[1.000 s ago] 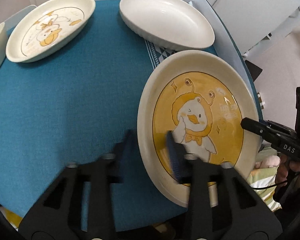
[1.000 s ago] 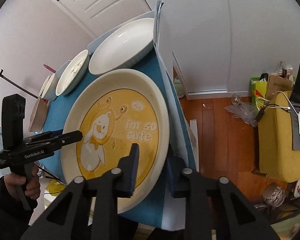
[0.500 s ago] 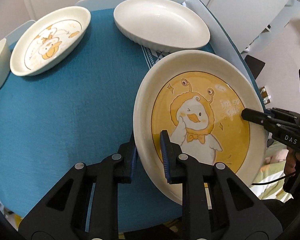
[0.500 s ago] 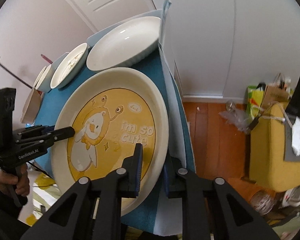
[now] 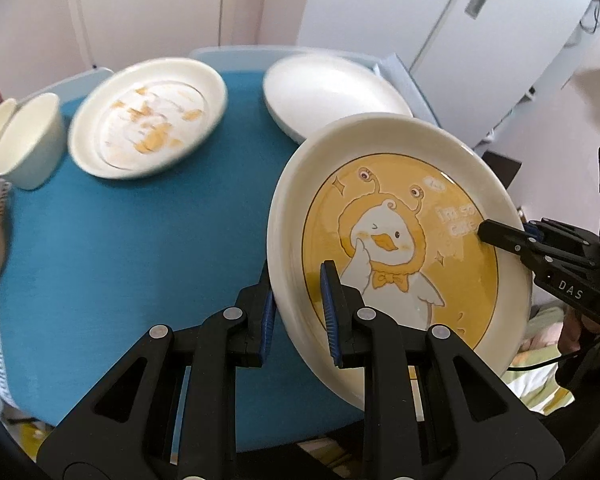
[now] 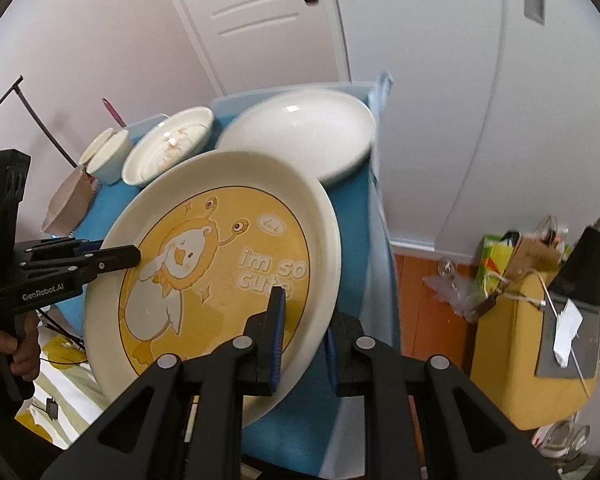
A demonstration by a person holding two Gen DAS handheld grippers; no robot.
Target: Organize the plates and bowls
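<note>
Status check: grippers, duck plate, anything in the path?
Left gripper and right gripper both shut on the duck plate, plate lifted and tilted. White dish sits just behind it.

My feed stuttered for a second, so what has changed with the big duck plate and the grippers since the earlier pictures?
The left gripper closed its jaws on the yellow duck plate; a second ago they were still open. The right gripper also tightened on the opposite rim. Both then lifted the plate, tilted, so it now overlaps the plain white dish in view. That dish, the small duck dish and the cups stayed on the blue cloth.
</note>
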